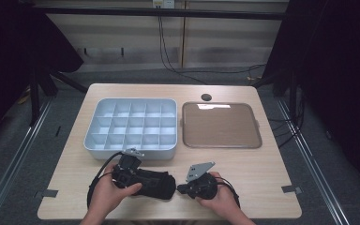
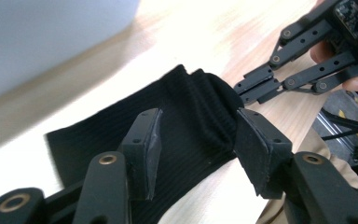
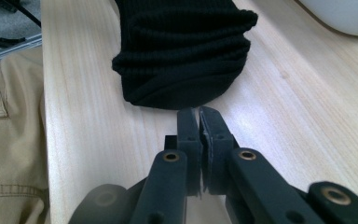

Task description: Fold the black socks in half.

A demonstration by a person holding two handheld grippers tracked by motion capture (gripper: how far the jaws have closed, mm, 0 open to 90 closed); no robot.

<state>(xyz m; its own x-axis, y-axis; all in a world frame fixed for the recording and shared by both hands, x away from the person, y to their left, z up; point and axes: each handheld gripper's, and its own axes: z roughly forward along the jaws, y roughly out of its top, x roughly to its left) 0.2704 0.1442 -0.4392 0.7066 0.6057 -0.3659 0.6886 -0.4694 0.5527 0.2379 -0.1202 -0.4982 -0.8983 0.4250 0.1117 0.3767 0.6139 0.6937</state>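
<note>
Black ribbed sock (image 2: pixel 186 121) lay on the table (image 1: pixel 258 173), just in front of the white divided tray (image 1: pixel 131 124). The left gripper (image 2: pixel 196 140) straddled it, jaws half-wide, not pressing. The right gripper (image 3: pixel 199 122) sat beside its end, jaws together, empty.

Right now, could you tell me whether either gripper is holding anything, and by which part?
Nothing is held. The left gripper stands open astride the folded black sock, pads off it. The right gripper is shut on nothing, just short of the sock's rounded end.
</note>
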